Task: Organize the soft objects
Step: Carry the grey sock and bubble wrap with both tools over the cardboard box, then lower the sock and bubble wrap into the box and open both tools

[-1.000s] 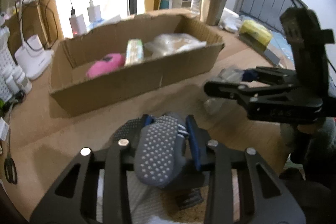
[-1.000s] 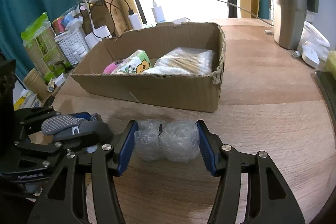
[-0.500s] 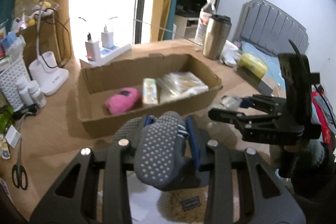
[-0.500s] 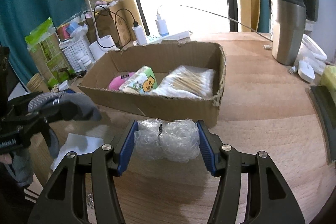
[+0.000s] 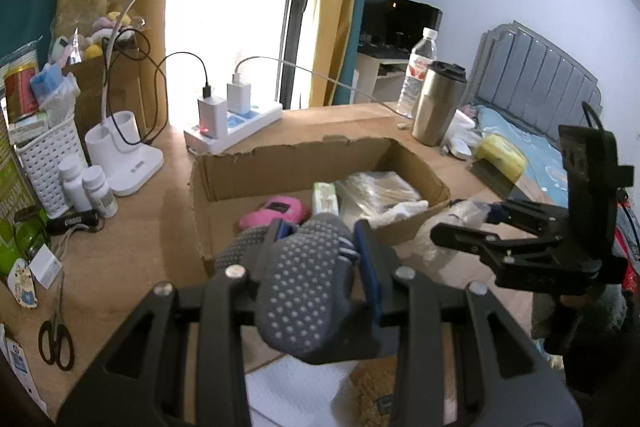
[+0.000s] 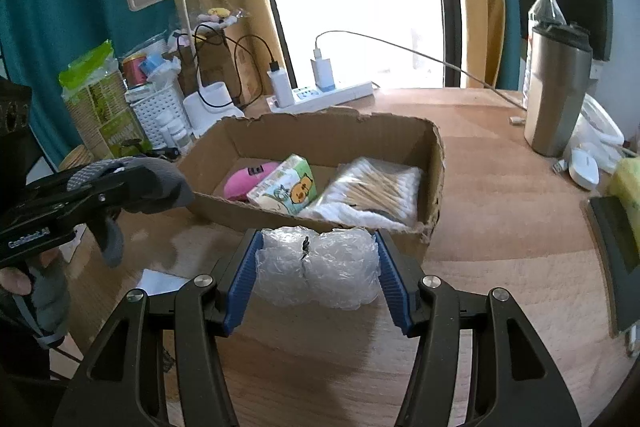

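Observation:
My left gripper [image 5: 320, 247] is shut on a grey sock with rubber dots [image 5: 304, 291], held in the air in front of the cardboard box [image 5: 288, 163]. My right gripper [image 6: 316, 263] is shut on a wad of clear bubble wrap [image 6: 318, 267], held above the table just before the box's near wall [image 6: 312, 219]. The box holds a pink plush toy [image 6: 246, 179], a tissue pack [image 6: 286, 187] and a bag of cotton swabs [image 6: 376, 187]. The left gripper with the sock also shows in the right wrist view [image 6: 120, 179], and the right gripper in the left wrist view [image 5: 472, 227].
A desk lamp [image 5: 132, 163], white basket [image 5: 48, 155], pill bottles [image 5: 90, 189] and scissors [image 5: 56, 343] stand left of the box. A power strip [image 5: 236, 127] lies behind it. A steel tumbler [image 6: 556, 91] and water bottle [image 6: 542, 11] stand at the right. A white sheet [image 5: 296, 391] lies below the left gripper.
Both grippers have risen from the table with their loads still held. The box now appears lower and I see into it from above.

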